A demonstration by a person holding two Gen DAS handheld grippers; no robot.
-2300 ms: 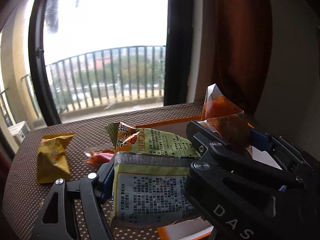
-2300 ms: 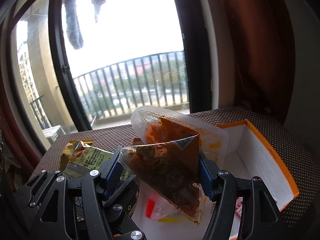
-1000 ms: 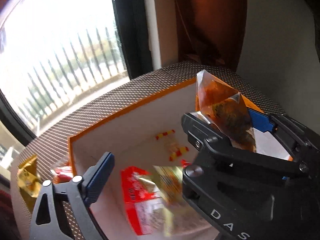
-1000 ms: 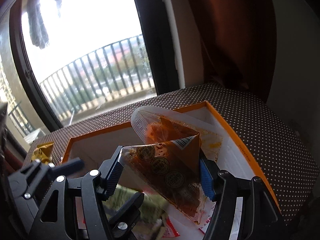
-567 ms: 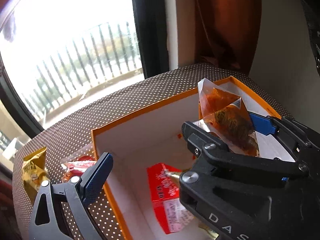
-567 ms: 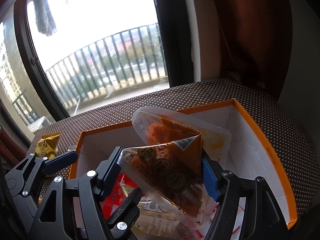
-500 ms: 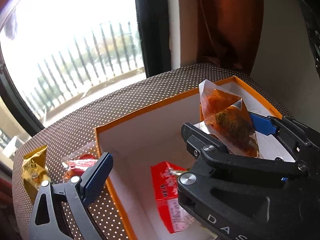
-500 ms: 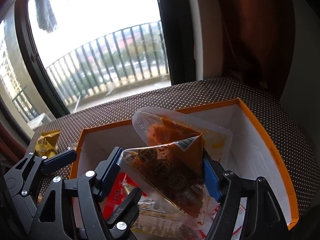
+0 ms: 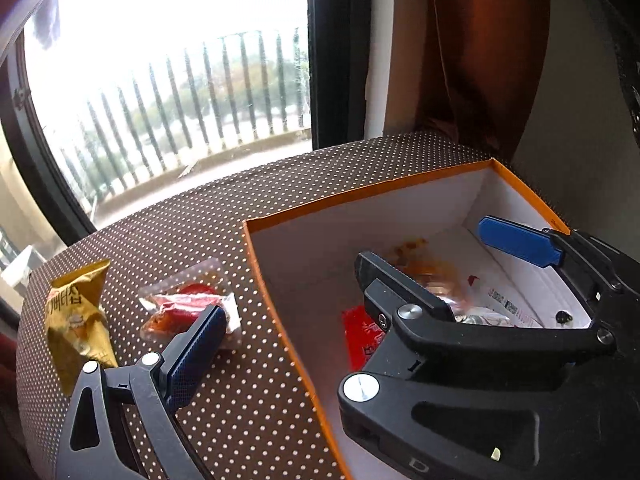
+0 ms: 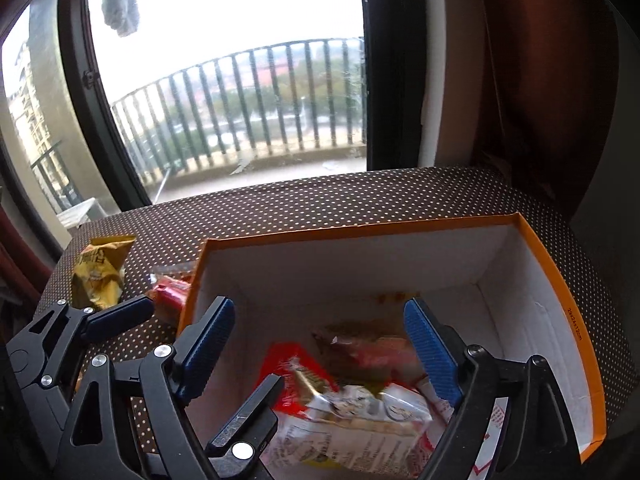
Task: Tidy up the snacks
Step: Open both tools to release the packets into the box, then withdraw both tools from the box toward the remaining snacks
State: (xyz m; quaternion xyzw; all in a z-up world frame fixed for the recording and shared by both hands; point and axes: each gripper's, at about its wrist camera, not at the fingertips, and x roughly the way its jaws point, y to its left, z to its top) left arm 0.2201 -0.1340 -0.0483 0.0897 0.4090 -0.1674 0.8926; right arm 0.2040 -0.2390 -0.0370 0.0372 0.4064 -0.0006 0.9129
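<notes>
As its jaws just spread wide, right claw (image 10: 320, 344) hangs empty over box (image 10: 560, 304).

1. Yellow packet (image 9: 76, 316) on the counter (image 9: 248, 400): Korean lettering in black, seemingly "버터칩"; the first character is cut off by a fold.
2. Box (image 10: 576, 334), orange right edge: small print, apparently "28×24×12cm", barely legible.
3. Right tool (image 9: 460, 248), black body: a white "D".
4. Packets in the box: print too blurred to read.

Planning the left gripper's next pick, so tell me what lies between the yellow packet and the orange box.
A clear packet with red contents lies on the dotted cloth between yellow packet and orange box, seen in both wrist views.
</notes>
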